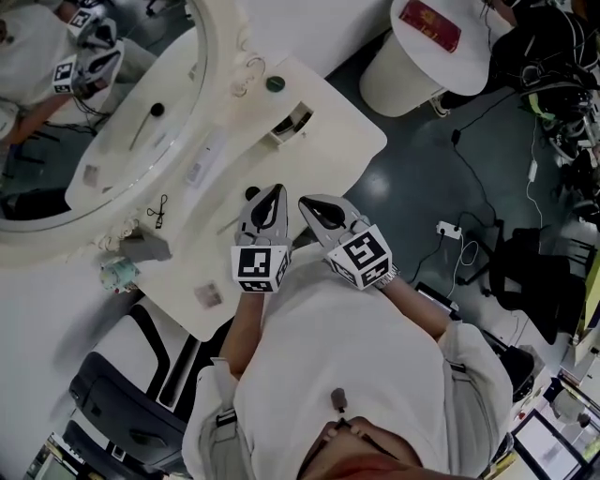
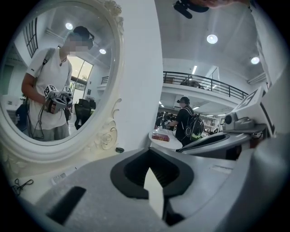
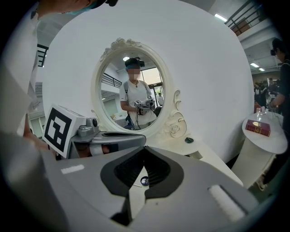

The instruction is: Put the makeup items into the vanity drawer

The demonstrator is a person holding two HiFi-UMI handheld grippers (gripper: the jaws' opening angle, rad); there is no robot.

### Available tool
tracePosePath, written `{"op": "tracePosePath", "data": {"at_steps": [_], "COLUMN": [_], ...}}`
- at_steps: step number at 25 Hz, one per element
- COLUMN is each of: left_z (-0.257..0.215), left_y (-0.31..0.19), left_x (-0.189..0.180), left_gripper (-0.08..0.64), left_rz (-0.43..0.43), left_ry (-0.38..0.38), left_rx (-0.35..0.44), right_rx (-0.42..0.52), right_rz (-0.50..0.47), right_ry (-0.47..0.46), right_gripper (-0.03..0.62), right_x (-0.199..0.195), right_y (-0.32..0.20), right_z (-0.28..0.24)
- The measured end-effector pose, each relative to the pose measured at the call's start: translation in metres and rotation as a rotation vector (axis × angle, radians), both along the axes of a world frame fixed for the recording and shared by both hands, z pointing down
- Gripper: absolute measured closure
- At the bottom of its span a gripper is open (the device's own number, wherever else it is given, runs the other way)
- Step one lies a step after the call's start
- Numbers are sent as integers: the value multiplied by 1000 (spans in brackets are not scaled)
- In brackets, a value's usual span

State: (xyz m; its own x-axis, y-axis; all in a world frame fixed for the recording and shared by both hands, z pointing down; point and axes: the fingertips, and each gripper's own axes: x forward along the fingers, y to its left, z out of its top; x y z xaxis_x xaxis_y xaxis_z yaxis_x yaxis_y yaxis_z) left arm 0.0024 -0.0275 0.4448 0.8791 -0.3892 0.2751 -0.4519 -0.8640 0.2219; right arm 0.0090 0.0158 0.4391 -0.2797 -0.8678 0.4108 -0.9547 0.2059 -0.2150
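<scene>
Both grippers hover side by side over the near edge of the white vanity table (image 1: 328, 141). My left gripper (image 1: 273, 190) is shut with nothing in it, and its jaws (image 2: 149, 149) point toward the oval mirror. Beside it, my right gripper (image 1: 305, 202) is also shut and empty, with its tips (image 3: 144, 148) meeting. A small dark round-headed item (image 1: 251, 194) lies just left of the left gripper and shows through the right jaws' gap (image 3: 144, 181). A dark green round item (image 1: 275, 83) sits at the back. The small drawer (image 1: 291, 122) stands open at the table's far right.
A flat white item (image 1: 200, 169), a black loop (image 1: 159, 211), a small square piece (image 1: 208, 296) and a grey box (image 1: 145, 247) lie on the tabletop. The oval mirror (image 1: 94, 112) fills the left. A round side table (image 1: 469, 66) holds a red book (image 1: 430, 25). A black chair (image 1: 131, 394) stands below.
</scene>
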Motion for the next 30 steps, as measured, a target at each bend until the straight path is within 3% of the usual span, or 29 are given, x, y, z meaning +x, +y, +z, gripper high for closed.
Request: {"op": "tracePosePath", "data": {"at_steps": [10,20,25,30], "left_z": [12,39,63,109], "left_y": [-7,-18,-32,-42], "left_x": [-32,-65,-91,-116], "left_gripper": [554,554,553,524], "left_rz": [-39,-91,-150,-190], "left_ry": [0,-54,-121,-256], "left_rx": [-21,-27,-13,-59], "right_rx": [-16,-41,-64,-75], "right_rz": [-53,-78,-97,-137], "right_ry": [25,42,43,45], "right_gripper": [584,585,585,586], "right_x": [-25,-35,-43,-56], "right_y": [-11,-13,-16,-19], "right_z": [4,6,12,14]}}
